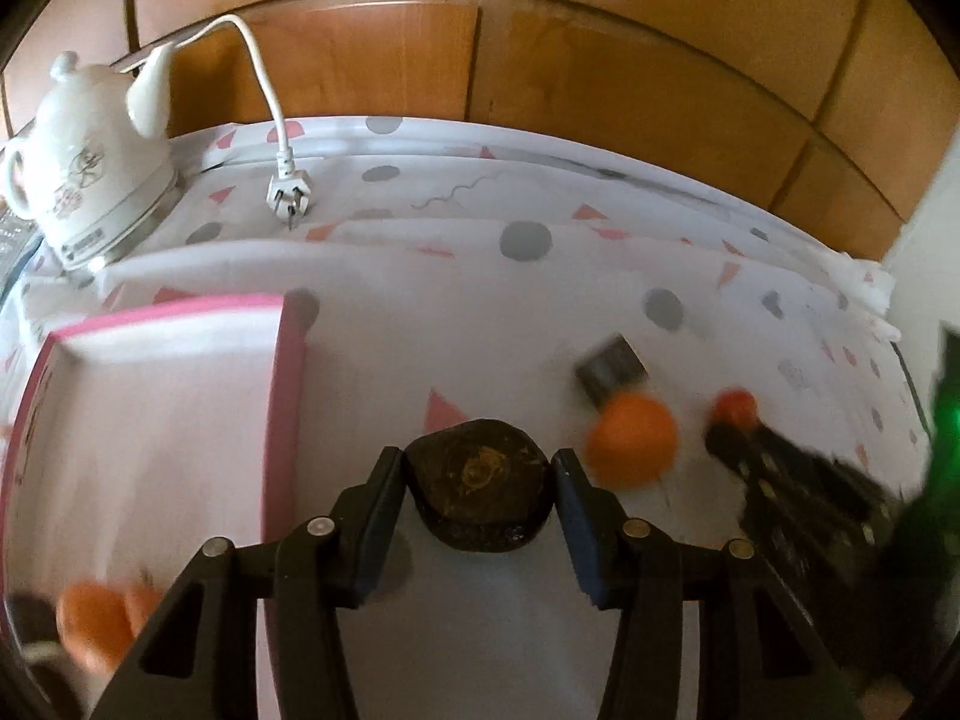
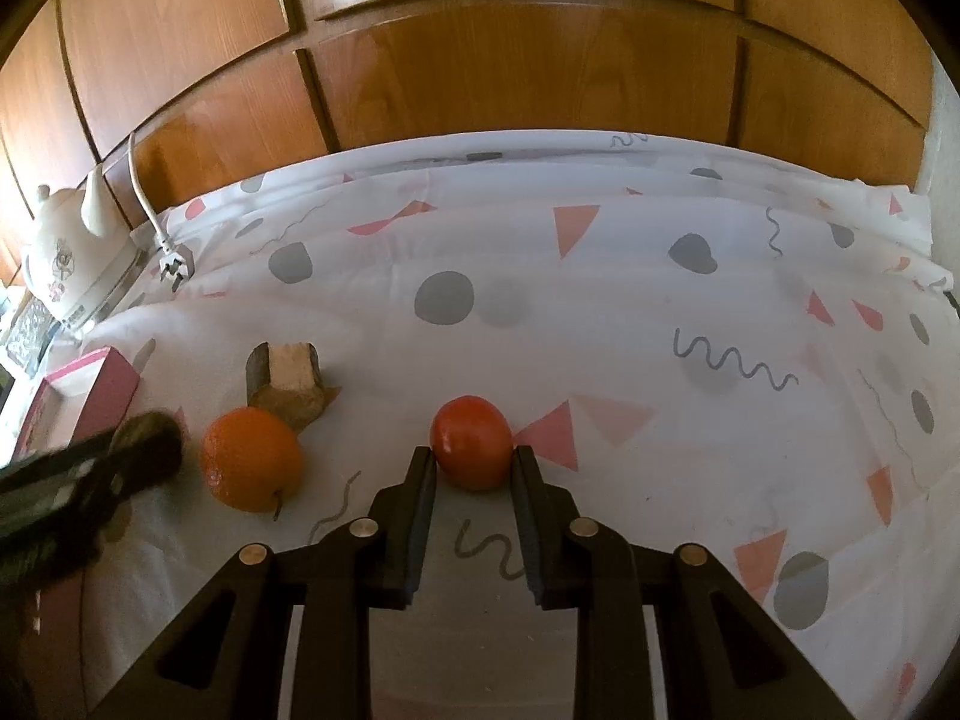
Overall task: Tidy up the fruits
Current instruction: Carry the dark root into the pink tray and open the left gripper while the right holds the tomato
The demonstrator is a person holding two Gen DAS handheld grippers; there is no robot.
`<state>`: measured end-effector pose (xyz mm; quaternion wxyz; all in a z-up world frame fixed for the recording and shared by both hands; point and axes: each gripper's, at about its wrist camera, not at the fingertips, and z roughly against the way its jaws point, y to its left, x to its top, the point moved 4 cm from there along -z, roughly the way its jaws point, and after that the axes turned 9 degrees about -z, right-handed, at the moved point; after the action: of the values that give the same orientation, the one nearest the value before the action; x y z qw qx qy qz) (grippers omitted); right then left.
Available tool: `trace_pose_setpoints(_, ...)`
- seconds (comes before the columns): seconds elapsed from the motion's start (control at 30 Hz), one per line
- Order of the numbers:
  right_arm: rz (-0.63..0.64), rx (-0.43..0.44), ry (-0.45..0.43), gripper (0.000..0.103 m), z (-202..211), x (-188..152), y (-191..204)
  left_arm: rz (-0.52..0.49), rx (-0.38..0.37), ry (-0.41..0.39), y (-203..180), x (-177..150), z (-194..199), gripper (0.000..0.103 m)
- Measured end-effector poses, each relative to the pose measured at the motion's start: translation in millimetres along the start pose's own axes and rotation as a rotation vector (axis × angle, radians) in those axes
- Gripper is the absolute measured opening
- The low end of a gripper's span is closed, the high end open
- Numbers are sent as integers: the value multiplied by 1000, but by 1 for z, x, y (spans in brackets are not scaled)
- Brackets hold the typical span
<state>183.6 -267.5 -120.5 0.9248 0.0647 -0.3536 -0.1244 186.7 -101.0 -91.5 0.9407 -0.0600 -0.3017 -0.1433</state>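
the left gripper (image 1: 478,468) has its two black fingers pressed on both sides of a dark brown, rough-skinned round fruit (image 1: 480,489), so it is grasping this fruit, just to the right of the pink-rimmed white box (image 1: 287,396). inside that box, at the lower left corner of the left wrist view, some blurred orange fruits (image 1: 99,621) are lying. whether the dark fruit touches the cloth or is lifted, i cannot tell.

the right gripper (image 2: 472,457) has its fingers on the two sides of a red round tomato-like fruit (image 2: 472,449), which sits on the white tablecloth with pink triangles and grey dots (image 2: 660,300). the fingertips look touching or almost touching the red fruit, but if they really clamp it i cannot tell.

to the left of the red fruit, a little apart, lies a round orange with a short stem (image 2: 251,459). just behind the orange stands a cut brown wooden block (image 2: 288,381), touching it or nearly so.

at the far left of the table stands a white ceramic electric kettle with a flower print (image 2: 75,261), and near it the white power plug with its cord (image 2: 174,264) lies on the cloth. behind the table is a brown wooden panelled wall (image 2: 510,60)
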Motion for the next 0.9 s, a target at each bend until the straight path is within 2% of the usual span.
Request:
trace_pose_setpoints(0.2, 45, -12, 14, 25, 14, -9, -4, -23, -30, -34, -18, -41, 27, 50)
trace_pose_setpoints(0.37, 58, 12, 13, 25, 35, -24, -12, -61, -32, -65, -32, -66, 32, 50)
trace_pose_setpoints(0.53, 70, 12, 17, 25, 37, -44, -16, -63, -39, -105, -30, -68, 30, 51)
trace_pose_setpoints(0.73, 48, 35, 8, 26, 36, -42, -19, -110, -4, -109, -37, -72, 22, 50)
trace_pose_setpoints(0.9, 44, 42, 9, 28, 36, -42, -20, -99, -17, -117, -34, -73, 22, 50)
